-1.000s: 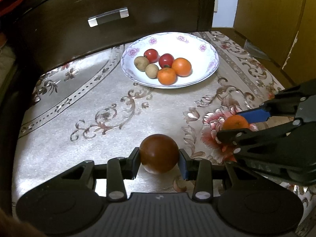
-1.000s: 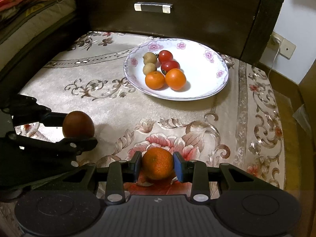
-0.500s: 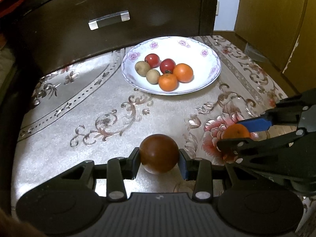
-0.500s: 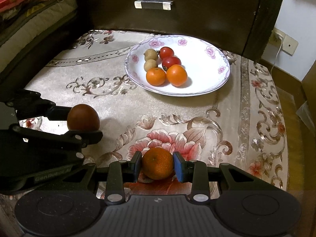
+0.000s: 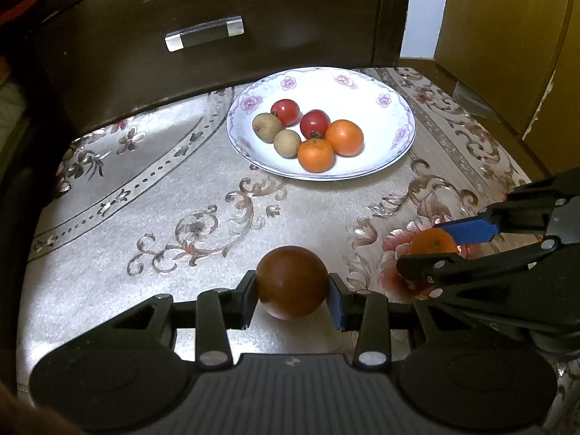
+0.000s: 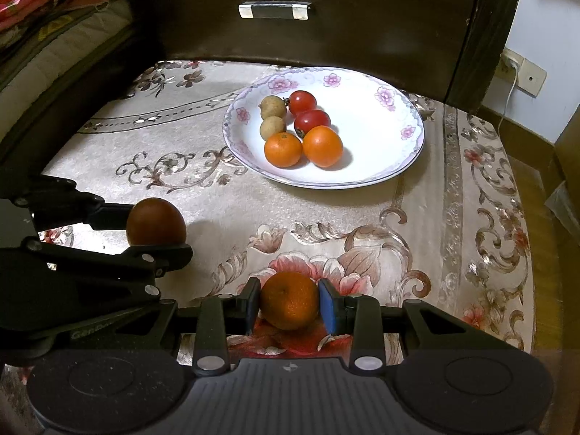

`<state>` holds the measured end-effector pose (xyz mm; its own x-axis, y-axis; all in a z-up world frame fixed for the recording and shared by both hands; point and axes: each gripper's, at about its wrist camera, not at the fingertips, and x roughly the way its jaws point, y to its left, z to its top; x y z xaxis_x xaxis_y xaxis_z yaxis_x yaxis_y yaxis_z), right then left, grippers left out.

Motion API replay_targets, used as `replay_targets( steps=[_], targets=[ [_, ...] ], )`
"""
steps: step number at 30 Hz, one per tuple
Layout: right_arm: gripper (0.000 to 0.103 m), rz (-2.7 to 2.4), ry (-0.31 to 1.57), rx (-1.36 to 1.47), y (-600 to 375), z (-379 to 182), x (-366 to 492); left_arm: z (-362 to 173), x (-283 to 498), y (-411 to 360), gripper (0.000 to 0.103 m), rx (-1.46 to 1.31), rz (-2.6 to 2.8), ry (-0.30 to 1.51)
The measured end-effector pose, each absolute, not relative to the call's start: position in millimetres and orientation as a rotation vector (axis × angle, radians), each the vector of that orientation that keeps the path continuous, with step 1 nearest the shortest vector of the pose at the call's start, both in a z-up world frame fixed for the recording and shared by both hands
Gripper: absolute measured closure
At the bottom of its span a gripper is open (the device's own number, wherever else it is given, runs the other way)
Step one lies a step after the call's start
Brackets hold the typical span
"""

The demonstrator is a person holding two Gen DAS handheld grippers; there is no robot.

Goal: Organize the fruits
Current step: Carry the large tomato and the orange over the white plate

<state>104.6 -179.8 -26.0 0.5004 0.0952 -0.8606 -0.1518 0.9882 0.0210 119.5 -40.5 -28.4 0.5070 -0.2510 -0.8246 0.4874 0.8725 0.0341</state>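
Plate (image 5: 395, 161): on the patterned desk cloth near the dark drawer front; holds six fruits already, two red, two brownish, two orange
Left tool (image 5: 291, 291): closed on a dark brown-red fruit (image 5: 291, 282), low over the cloth, well short of the plate
Right tool (image 6: 290, 306): clamped on a mandarin (image 6: 289, 300), also near the cloth
Left to do: probably carry both to the plate; release

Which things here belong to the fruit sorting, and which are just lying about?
Job in hand:
- dark red-brown fruit in the left gripper
- orange in the right gripper
- flowered plate
- its two oranges, two red tomatoes, two small tan fruits

Lying about:
- drawer handle
- wall socket
- patterned cloth
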Motion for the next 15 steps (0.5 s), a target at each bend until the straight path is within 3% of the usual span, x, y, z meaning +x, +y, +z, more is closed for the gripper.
replay_targets(
  steps=[15],
  targets=[
    [0.073, 0.134, 1.035, -0.058, -181.0, -28.8, 110.6, -24.4, 123.6, -41.8, 0.058, 0.282, -0.443, 0.919]
  ],
)
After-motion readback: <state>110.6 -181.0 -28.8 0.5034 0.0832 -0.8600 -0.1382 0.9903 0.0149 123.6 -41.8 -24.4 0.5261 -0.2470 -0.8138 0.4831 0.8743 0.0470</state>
